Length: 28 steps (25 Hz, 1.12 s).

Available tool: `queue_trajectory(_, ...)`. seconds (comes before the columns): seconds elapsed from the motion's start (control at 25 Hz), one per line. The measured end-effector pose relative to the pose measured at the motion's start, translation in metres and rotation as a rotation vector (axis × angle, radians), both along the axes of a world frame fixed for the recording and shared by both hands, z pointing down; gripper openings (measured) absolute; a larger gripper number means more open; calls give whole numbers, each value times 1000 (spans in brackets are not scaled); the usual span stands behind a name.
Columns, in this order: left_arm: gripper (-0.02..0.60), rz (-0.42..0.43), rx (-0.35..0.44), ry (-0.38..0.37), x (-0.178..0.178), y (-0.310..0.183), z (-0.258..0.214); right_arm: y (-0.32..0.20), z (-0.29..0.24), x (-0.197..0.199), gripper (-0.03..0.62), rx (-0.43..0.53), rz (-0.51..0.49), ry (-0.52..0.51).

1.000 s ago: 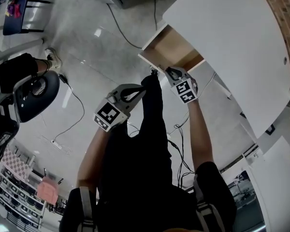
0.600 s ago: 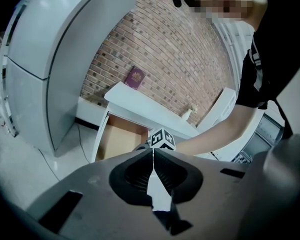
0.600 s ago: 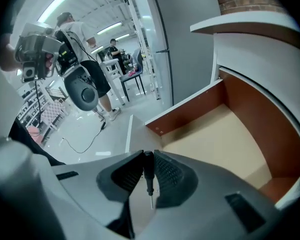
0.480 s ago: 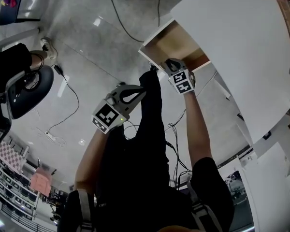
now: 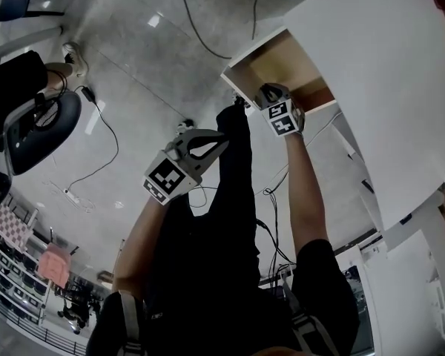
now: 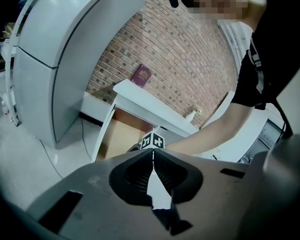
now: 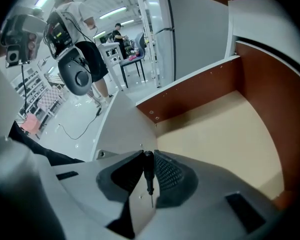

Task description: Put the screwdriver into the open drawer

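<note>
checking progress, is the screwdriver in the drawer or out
Out: the right gripper has its jaws shut on the screwdriver, held over the open drawer.

Head cam sits up top and looks almost straight down the person's body at the floor (image 5: pixel 133 73). The drawer (image 5: pixel 282 65) is near the top of frame, a fair way off. Both grippers show in it: right gripper (image 5: pixel 262 92) at the drawer's front edge, left gripper (image 5: pixel 221 136) back from the drawer.

Left gripper cam faces the drawer from well back and catches the right gripper's cube (image 6: pixel 153 140) in front of it.

Right gripper cam is right up at the drawer, peering in over its front corner.

So all three share the drawer.
</note>
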<state>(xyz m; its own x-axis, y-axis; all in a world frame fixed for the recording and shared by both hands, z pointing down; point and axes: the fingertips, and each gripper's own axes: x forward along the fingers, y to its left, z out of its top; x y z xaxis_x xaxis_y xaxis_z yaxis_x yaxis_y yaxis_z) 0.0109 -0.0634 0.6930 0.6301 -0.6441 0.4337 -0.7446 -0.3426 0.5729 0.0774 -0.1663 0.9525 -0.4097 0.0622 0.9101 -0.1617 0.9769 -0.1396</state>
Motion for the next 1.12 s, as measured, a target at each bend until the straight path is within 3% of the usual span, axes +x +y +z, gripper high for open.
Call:
queue_trajectory(0.76, 17, -63, -33, 9, -5, 8, 30, -12, 69, 3, 121, 15, -48, 132)
queue_trajectory(1.12, 17, -76, -30, 0, -8, 7, 32, -14, 65, -9, 123, 17, -71, 97)
